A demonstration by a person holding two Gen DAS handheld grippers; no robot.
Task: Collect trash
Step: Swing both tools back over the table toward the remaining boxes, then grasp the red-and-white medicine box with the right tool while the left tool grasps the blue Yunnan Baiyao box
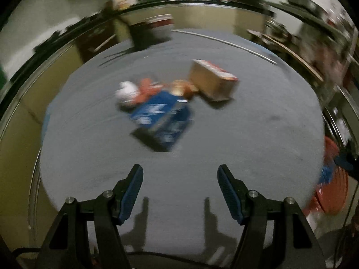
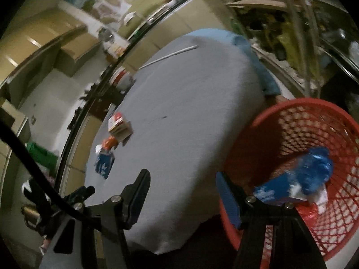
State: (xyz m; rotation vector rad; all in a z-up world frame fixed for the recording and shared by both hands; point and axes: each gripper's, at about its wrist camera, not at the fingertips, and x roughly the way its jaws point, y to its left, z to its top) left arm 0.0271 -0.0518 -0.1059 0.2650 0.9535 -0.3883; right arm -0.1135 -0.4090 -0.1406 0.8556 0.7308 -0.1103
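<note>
The left tool (image 1: 180, 188) stands with its jaws wide apart and nothing between them, over the grey cloth of the counter (image 1: 246, 139). From this tool the trash lies well apart, toward 12 o'clock: a blue carton (image 1: 162, 121) is the nearest piece, slightly to the 11 o'clock side. Behind it, touching or almost touching, are a white and orange wrapper (image 1: 136, 92) and a small brownish piece (image 1: 182, 87) that is too blurred to name. A brown cardboard box (image 1: 213, 80) with a red and white face sits at about 1 o'clock from the tool, just beside the brownish piece. The red basket (image 1: 332, 179) appears only at the right edge, near 3 o'clock. In the right wrist view, the right tool (image 2: 182, 188) is also open, with empty space between its fingers, and it hangs at the near edge of the counter (image 2: 190, 103). The red basket (image 2: 298, 116) is just beside it at about 2 o'clock, and it already holds a blue packet (image 2: 314, 170) and some white scraps. From this tool the blue carton (image 2: 104, 162) and the cardboard box (image 2: 119, 126) lie well apart, at about 10 to 11 o'clock.
</note>
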